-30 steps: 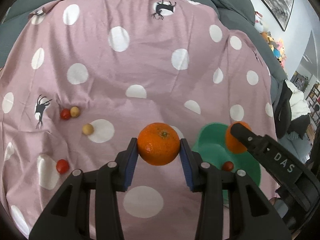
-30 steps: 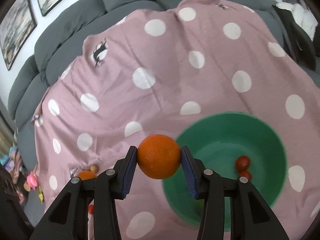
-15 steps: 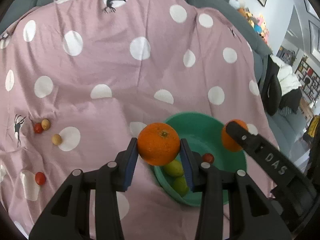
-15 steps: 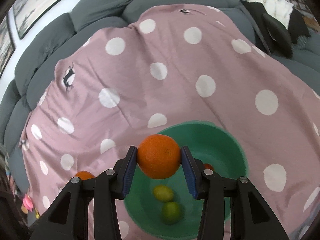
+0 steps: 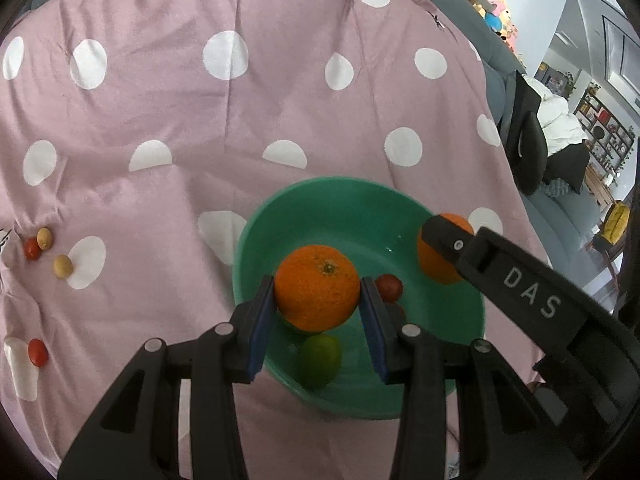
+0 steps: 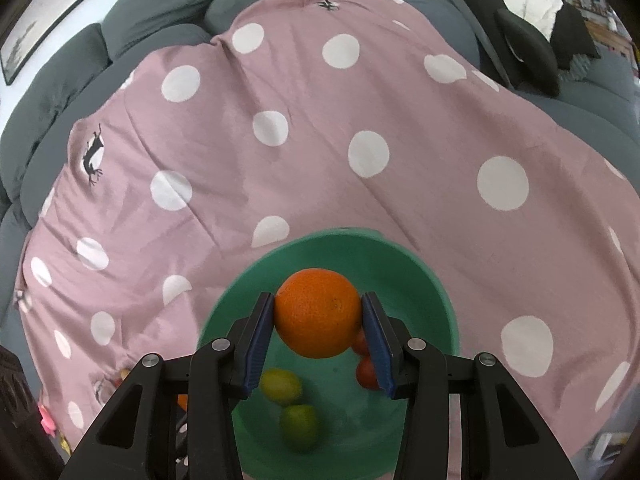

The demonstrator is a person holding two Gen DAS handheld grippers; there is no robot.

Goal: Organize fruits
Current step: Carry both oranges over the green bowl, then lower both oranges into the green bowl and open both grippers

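Observation:
Each gripper holds an orange over the green bowl (image 5: 320, 200) (image 6: 424, 276). My left gripper (image 5: 318, 300) is shut on one orange (image 5: 316, 286) above the bowl's near left part. My right gripper (image 6: 318, 314) is shut on a second orange (image 6: 318, 312); in the left wrist view that orange (image 5: 436, 258) shows at the bowl's right rim behind a black finger. Inside the bowl lie two green-yellow limes (image 6: 298, 426) (image 6: 280, 386) and small red fruits (image 5: 388, 286) (image 6: 366, 372).
The bowl sits on a pink cloth with white dots (image 5: 240, 120) spread over a grey sofa (image 6: 160, 0). Small red and tan fruits (image 5: 38, 244) (image 5: 63, 266) (image 5: 37, 352) lie on the cloth at the left. A black chair (image 5: 528, 140) stands at the right.
Both grippers have carried their oranges from beside the bowl to above it and a little lower. The bowl's limes and red fruits have come into view beneath them.

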